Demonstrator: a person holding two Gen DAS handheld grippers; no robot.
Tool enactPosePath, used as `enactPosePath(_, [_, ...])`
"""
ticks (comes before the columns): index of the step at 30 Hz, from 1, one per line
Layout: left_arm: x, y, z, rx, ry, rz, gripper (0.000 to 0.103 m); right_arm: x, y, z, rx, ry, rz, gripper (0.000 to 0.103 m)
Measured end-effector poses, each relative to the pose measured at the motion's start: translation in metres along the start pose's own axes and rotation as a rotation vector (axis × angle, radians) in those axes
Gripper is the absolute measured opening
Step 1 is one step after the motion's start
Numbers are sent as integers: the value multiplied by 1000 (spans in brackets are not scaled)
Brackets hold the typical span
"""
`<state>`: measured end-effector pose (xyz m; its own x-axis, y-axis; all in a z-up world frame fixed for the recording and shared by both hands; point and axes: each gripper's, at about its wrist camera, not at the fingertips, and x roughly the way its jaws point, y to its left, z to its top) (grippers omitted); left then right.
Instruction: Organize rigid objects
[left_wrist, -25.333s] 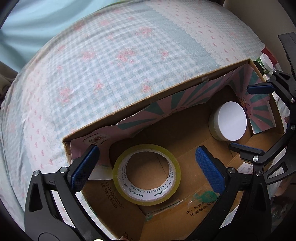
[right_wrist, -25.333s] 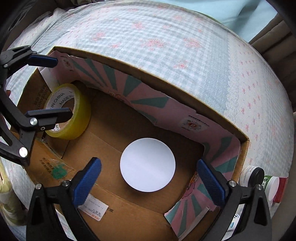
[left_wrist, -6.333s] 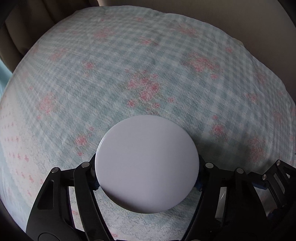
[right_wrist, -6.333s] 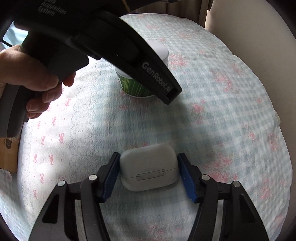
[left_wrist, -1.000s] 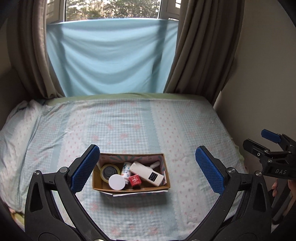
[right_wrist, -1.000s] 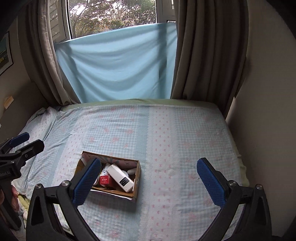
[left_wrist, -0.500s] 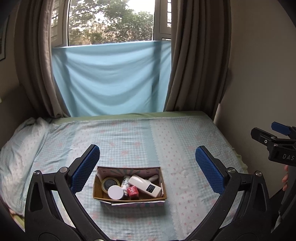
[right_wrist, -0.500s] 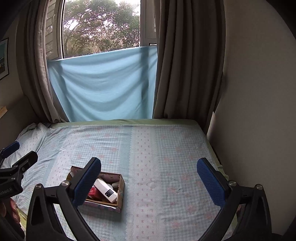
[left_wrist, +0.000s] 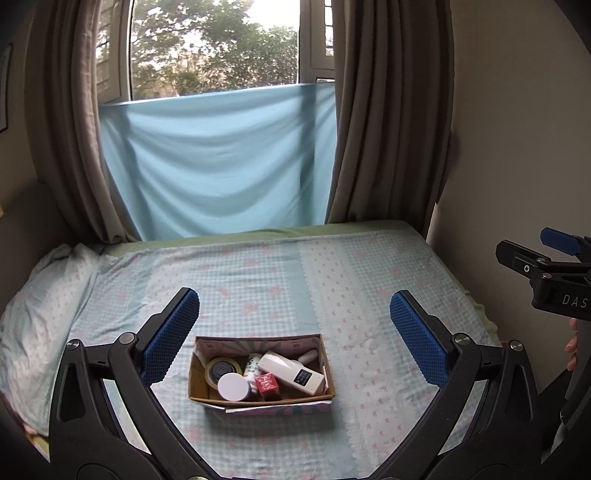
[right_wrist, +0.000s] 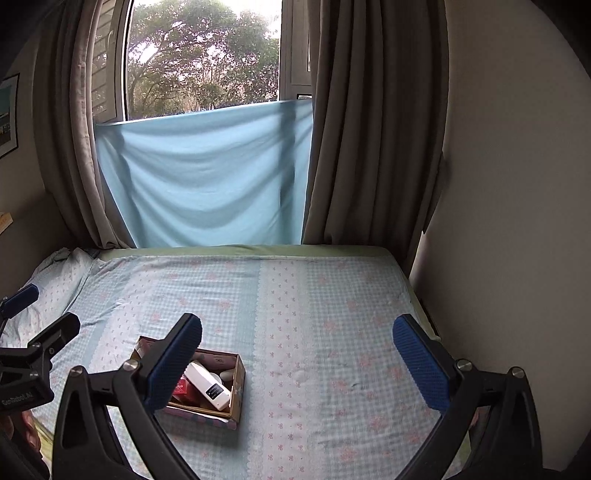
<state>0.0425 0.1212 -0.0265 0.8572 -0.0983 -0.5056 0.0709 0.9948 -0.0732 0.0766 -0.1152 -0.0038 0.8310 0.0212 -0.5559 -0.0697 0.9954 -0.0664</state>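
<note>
Both claws wide, holding nothing: your left claw (left_wrist: 291, 343), right claw (right_wrist: 297, 354). Cardboard box (left_wrist: 258, 400) on bed (left_wrist: 369, 266), items inside, long axis crosswise. Box lies ahead-below left claw; left nearer.

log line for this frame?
phase: pulled back | left gripper: open, empty | right gripper: open, empty | cardboard box: on bed, filled

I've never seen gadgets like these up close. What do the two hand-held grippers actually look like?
Each hand-held gripper, left and right, is a black frame with triangular cut-outs and silver bolts, ending in two fingers faced with blue dimpled pads. White lettering marks the bodies: "DAS" on one, "GenRobot.AI" on the other. No cables or sleeves show.
</note>
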Motion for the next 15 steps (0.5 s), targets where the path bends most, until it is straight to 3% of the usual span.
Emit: enactPosePath(15, [-13,7,-1,-16,-33,8,103,-3,5,-3,5,-8,-3,103])
